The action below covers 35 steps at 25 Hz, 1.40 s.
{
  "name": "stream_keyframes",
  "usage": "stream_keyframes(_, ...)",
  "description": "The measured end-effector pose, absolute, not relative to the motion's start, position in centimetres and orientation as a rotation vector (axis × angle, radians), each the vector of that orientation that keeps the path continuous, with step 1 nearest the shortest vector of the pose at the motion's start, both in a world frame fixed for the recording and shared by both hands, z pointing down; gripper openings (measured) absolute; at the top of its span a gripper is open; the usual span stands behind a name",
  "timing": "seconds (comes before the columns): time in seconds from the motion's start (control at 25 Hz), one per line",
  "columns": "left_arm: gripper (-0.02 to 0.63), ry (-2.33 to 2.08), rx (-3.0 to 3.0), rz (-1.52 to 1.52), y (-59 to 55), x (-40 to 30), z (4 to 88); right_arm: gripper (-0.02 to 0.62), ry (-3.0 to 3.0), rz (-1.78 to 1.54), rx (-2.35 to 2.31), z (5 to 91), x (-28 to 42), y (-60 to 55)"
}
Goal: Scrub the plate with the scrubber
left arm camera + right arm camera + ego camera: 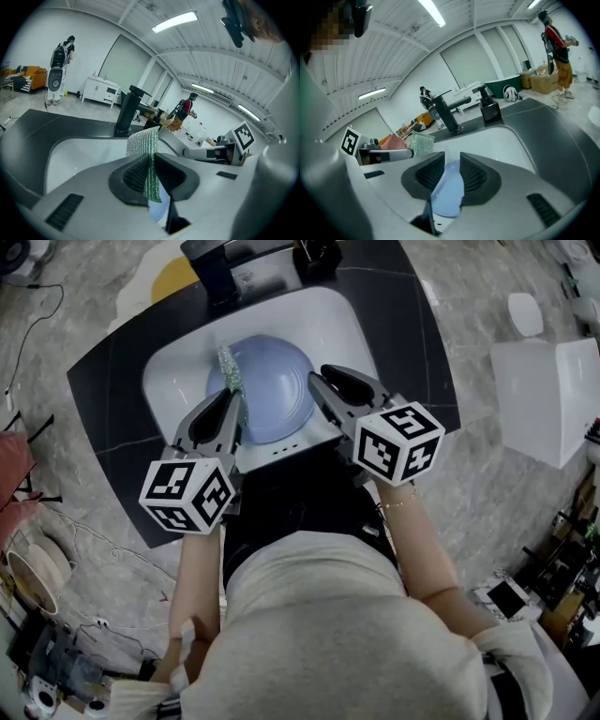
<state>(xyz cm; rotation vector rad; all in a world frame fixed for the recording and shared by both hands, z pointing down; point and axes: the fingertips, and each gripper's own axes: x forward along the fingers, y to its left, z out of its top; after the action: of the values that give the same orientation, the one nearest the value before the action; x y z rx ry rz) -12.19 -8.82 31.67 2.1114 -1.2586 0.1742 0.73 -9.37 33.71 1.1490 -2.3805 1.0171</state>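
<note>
The plate [272,390] is kept inside the sink [173,367], over the near half of the basin, so that drips and suds are caught there and not on the dark desk [112,418] around it. Its right rim is pinched between the jaws of the right hand-held gripper [323,379]. Seen along those jaws, the pale blue rim [447,190] is clamped between both pads, a hold judged to steady the plate against the rubbing. The scrubber [230,371] is a green mesh cloth, and it is nipped in the closed jaws of the left hand-held gripper [228,407] with its free end standing out beyond the tips [145,145]. The mesh, not the pads, can therefore be brought against the plate. It is held at the plate's left rim, though contact cannot be confirmed. The tap [216,273] stands at the far edge of the sink, clear of both tools.

Counted: one plate, one scrubber, one sink, one tap, two hand-held grippers.
</note>
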Motion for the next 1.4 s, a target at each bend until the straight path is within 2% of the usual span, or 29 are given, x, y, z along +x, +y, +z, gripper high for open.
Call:
stream_keyframes(0.72,0.058,-1.277,2.032,0.259,-11.2,-11.9,35.6,0.1,-2.266,1.022,1.04,38.9,1.0,-14.1)
stream_keyframes(0.8,0.058,-1.269,2.028,0.281,-11.4,-11.9,36.2,0.135,-2.239,1.034,1.032,39.8,1.2,-14.3)
stream_keyframes(1.08,0.058,-1.219,2.041,0.395,-11.6,-11.6,38.3,0.173,-2.101,1.099,0.937,43.9,0.8,-13.9)
stream_keyframes(1.4,0.058,-1.166,2.062,0.547,-11.6,-11.4,40.6,0.176,-1.963,1.185,0.943,46.9,1.1,-13.7)
